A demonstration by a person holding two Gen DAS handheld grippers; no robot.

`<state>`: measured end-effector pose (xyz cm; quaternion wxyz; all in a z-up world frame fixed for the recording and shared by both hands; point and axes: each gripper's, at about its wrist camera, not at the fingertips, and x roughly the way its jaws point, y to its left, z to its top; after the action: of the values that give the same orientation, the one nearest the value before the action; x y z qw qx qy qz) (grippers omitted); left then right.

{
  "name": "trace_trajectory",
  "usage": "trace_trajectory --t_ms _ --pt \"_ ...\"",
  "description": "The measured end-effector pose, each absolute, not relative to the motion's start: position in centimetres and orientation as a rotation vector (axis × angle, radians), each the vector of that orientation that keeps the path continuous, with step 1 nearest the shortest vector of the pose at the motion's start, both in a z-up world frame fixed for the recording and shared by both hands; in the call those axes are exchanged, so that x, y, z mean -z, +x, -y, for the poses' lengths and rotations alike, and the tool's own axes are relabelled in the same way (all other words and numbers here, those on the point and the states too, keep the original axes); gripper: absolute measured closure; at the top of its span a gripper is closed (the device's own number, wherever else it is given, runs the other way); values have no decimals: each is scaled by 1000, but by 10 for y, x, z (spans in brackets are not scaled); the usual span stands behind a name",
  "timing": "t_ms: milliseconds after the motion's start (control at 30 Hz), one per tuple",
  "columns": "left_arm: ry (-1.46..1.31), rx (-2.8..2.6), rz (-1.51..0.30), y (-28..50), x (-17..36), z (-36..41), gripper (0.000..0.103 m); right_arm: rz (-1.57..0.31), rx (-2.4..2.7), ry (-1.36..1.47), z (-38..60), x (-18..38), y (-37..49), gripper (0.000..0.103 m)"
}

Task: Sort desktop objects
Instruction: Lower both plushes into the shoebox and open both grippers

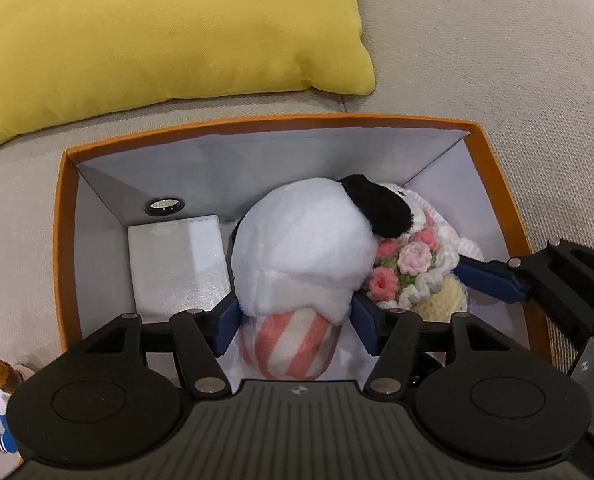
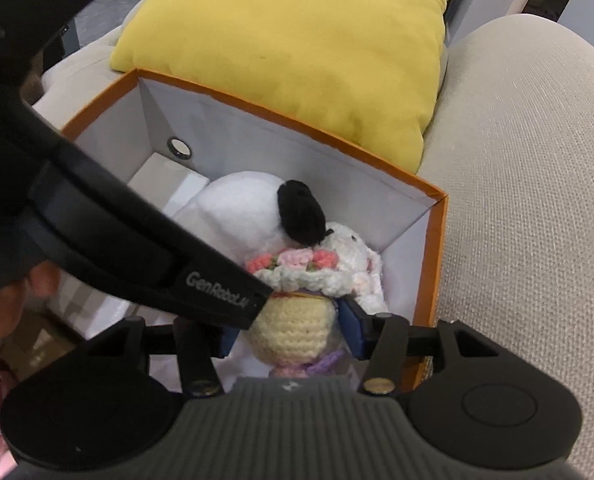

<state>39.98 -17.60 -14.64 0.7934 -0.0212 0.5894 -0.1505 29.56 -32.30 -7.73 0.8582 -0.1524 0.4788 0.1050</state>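
- Two soft toys are down inside the orange-rimmed box, each in the grip of a tool, so the sorting looks well along but neither toy is let go yet.
- The left tool is clamped on the striped body of the white plush dog, which sits straight ahead of it in the box.
- The right tool pinches the cream body of the crochet doll, just beside the dog, its flower bouquet touching the dog's black ear.
- A white inner box lies ahead and left of the left tool.
- One more small figure stands outside the box on the sofa, behind-left of the left tool; it probably remains to be sorted.
- Next, as I judge it: open both tools.
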Motion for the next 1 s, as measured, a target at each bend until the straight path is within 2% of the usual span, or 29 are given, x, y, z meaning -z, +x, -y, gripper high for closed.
trace_trajectory --t_ms 100,200,233,267,467,533,667,800,867,1000 --pt "-31 336 -1266 400 145 177 34 -1017 -235 -337 326 72 298 45" --pt "-25 354 -1264 395 135 176 34 -1012 -262 -364 325 67 293 35" --pt "-23 355 -1263 395 134 176 34 -998 -252 -388 324 65 290 27" --pt "-28 359 -1256 394 132 174 34 -972 -235 -420 323 62 288 26" --pt "-2 432 -1202 373 109 171 37 -974 -266 -427 333 46 276 44" --pt "56 452 -1178 368 103 177 45 -980 -277 -457 336 45 270 57" --pt "157 505 -1174 351 99 180 62 -1011 -302 -492 319 51 258 71" --pt "169 502 -1185 347 113 181 69 -1028 -299 -499 317 68 263 83" --pt "164 499 -1183 351 120 181 73 -1026 -287 -502 316 74 268 85" --pt "164 497 -1184 349 122 180 73 -1023 -281 -465 321 76 276 85"
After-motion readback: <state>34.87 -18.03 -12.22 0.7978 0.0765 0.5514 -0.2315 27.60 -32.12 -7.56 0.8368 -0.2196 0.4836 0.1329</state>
